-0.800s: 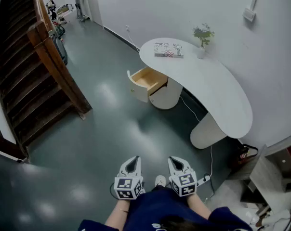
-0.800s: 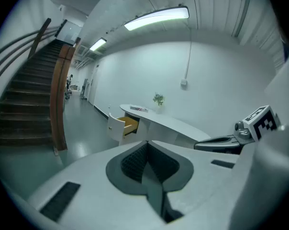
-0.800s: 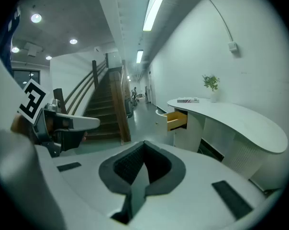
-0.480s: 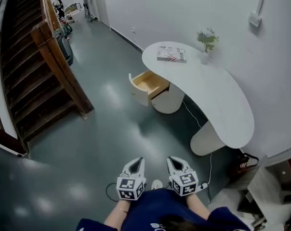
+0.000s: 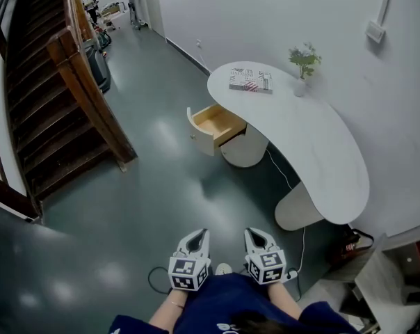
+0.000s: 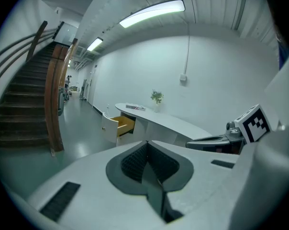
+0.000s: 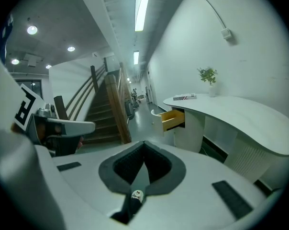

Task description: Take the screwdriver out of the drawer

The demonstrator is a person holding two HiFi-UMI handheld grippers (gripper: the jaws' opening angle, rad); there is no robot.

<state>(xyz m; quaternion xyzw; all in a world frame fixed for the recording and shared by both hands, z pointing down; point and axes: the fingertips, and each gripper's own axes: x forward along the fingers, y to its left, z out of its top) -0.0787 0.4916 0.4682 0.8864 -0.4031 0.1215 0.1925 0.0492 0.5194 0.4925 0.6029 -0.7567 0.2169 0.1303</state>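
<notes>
The wooden drawer [image 5: 213, 124] stands pulled open from the white curved desk [image 5: 321, 152], several steps ahead of me. No screwdriver shows in it from this distance. My left gripper [image 5: 195, 239] and right gripper [image 5: 257, 237] are held side by side close to my body, low in the head view, both shut and empty. In the left gripper view the shut jaws [image 6: 147, 143] point toward the drawer [image 6: 121, 125]. The right gripper view shows its shut jaws [image 7: 144, 143] with the drawer [image 7: 173, 119] ahead to the right.
A book [image 5: 250, 79] and a small potted plant [image 5: 304, 65] sit on the desk's far end. A wooden staircase [image 5: 64, 110] rises at the left. A cable [image 5: 283, 176] runs along the grey floor by the desk, and clutter [image 5: 384, 277] lies at the lower right.
The head view has drifted slightly, so the desk and drawer sit a little lower and further right. Both grippers stay shut in the same place before my body.
</notes>
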